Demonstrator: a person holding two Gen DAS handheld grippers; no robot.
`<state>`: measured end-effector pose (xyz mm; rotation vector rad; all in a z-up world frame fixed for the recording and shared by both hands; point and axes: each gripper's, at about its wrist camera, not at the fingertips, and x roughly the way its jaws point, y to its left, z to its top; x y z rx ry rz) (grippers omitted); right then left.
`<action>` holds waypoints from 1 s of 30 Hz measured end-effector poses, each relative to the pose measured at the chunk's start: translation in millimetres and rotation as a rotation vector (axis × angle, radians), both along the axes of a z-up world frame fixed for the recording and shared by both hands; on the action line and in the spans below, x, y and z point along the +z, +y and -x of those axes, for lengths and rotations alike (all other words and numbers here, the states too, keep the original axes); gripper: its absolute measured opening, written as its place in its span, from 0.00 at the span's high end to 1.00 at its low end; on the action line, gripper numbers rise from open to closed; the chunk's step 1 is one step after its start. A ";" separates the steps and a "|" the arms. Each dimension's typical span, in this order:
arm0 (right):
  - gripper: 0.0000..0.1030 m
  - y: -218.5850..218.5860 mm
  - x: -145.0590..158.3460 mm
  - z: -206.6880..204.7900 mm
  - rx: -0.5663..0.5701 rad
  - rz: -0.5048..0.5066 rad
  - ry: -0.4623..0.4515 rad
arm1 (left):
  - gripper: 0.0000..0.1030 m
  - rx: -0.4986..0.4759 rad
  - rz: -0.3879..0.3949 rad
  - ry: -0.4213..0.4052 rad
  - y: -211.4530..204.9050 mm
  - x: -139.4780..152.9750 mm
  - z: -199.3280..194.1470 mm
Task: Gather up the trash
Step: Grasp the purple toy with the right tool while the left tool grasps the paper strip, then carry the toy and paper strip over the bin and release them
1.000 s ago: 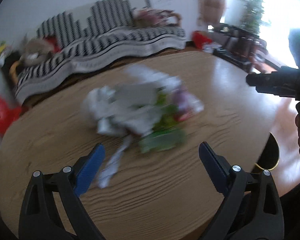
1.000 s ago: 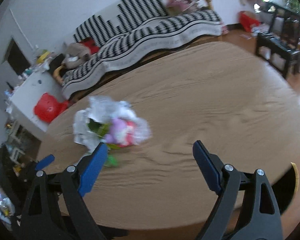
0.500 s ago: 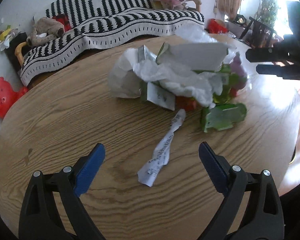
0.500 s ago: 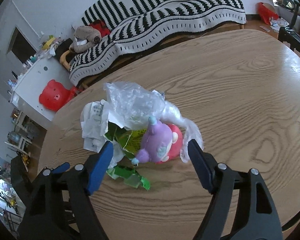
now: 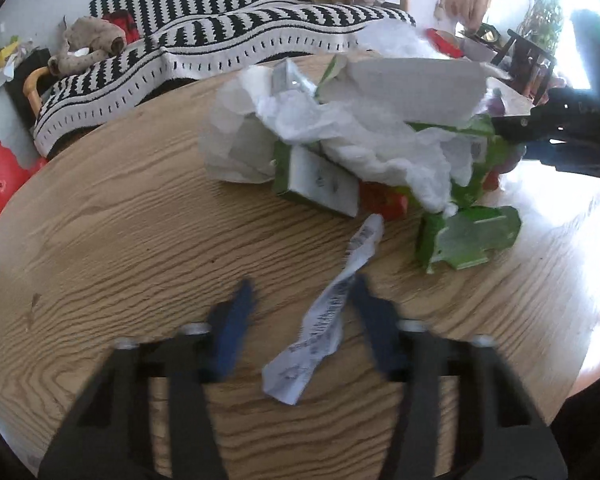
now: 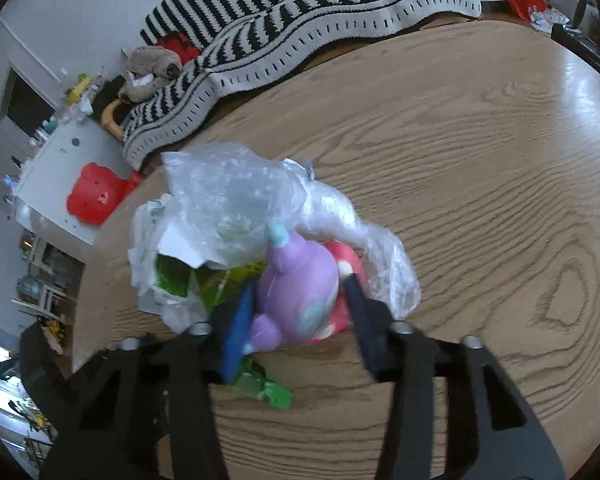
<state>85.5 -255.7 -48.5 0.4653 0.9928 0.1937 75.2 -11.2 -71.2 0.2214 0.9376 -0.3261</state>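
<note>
Wooden table (image 5: 120, 220) — crumpled, multicoloured trash (image 5: 360, 140)

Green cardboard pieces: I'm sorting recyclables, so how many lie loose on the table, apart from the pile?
1: a flattened green cardboard piece lies on the wooden table, right of the twisted paper receipt. Others may be hidden in the pile.

A striped blanket (image 5: 228, 40) is being draped over the couch, a plush toy (image 5: 88, 42) lying there, a red bear-shaped stool (image 6: 94, 196) standing nearby.
</note>
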 end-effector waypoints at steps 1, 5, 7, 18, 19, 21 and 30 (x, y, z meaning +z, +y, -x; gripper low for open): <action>0.64 0.7 3.2 2.1 0.000 0.004 -0.009 | 0.82 -0.001 -0.007 0.012 -5.2 1.2 2.5; 0.65 -2.9 23.9 21.6 0.004 -0.029 -0.077 | 0.89 0.017 0.036 0.032 -11.5 17.0 10.3; 0.65 -9.3 36.2 34.9 0.006 -0.072 -0.113 | 0.89 0.020 0.052 0.016 -12.9 32.8 18.0; 0.65 -54.4 71.2 114.8 -0.065 -0.052 -0.182 | 0.89 -0.038 0.209 -0.063 -48.0 99.7 52.1; 0.65 -59.6 71.7 125.2 -0.079 -0.022 -0.173 | 0.89 -0.054 0.216 -0.052 -55.1 99.6 51.1; 0.65 -70.7 72.8 147.0 -0.107 0.043 -0.157 | 0.89 -0.119 0.240 -0.037 -79.1 99.0 59.1; 0.65 -191.3 59.4 236.8 -0.273 0.180 -0.131 | 0.89 -0.422 0.276 0.012 -214.1 73.4 117.9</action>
